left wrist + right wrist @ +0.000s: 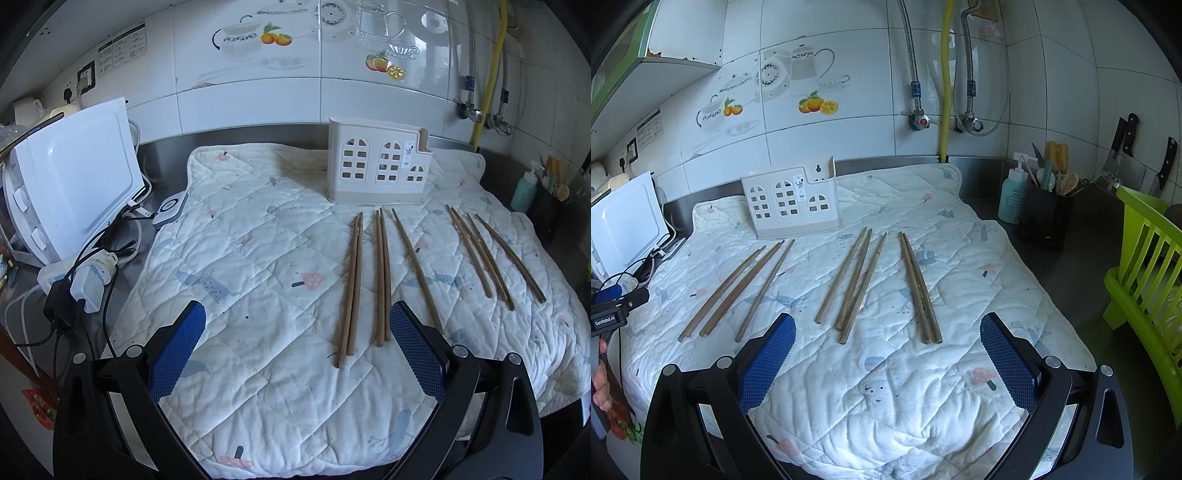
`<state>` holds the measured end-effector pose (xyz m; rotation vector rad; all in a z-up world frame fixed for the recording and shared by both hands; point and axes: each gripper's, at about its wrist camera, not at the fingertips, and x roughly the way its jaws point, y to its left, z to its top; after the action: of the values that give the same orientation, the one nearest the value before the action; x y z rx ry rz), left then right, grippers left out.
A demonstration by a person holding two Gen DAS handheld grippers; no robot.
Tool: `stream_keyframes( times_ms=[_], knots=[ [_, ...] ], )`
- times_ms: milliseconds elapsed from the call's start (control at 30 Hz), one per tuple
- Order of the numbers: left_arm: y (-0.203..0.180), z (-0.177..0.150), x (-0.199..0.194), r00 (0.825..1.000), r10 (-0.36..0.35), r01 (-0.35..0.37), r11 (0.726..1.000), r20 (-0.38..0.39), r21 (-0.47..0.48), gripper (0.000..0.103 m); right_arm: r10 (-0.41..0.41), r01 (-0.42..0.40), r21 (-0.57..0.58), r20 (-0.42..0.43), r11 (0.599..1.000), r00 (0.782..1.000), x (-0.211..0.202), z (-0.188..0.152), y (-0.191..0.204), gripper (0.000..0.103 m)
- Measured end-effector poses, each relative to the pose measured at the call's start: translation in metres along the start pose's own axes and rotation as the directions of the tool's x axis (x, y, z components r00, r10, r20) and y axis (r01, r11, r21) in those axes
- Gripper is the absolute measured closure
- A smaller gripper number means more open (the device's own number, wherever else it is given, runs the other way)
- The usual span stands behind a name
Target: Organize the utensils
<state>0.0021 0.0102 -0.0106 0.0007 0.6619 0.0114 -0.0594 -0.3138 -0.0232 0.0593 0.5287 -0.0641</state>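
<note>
Hovering over the near edge of the quilted mat (258, 266) on the table (1067, 280), we hold our left gripper (297, 345) and right gripper (887, 349) spread wide with nothing between the blue pads. Wooden chopsticks (857, 280) lie flat on the mat in loose groups across its middle, running near to far, with the leftmost pair (351, 288) just beside our left gripper's right finger. At the far side the cream utensil holder (376, 166) with window-shaped cutouts stands upright on the mat, apart from the chopsticks.
</note>
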Motion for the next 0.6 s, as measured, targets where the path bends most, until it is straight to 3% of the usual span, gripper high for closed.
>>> stream_keyframes(
  times_ms=[267, 600],
  knots=[
    [0.016, -0.001, 0.003, 1.0, 0.009, -0.009, 1.0, -0.007, -0.025, 0.005, -0.017, 0.017, -0.001, 0.007, 1.0, 1.0, -0.002, 0.001, -0.004, 0.006],
    [0.013, -0.011, 0.014, 0.999, -0.031, 0.031, 1.0, -0.039, 0.002, 0.006, -0.039, 0.04, 0.026, -0.021, 0.999, 0.999, 0.006, -0.004, -0.019, 0.006]
  ],
)
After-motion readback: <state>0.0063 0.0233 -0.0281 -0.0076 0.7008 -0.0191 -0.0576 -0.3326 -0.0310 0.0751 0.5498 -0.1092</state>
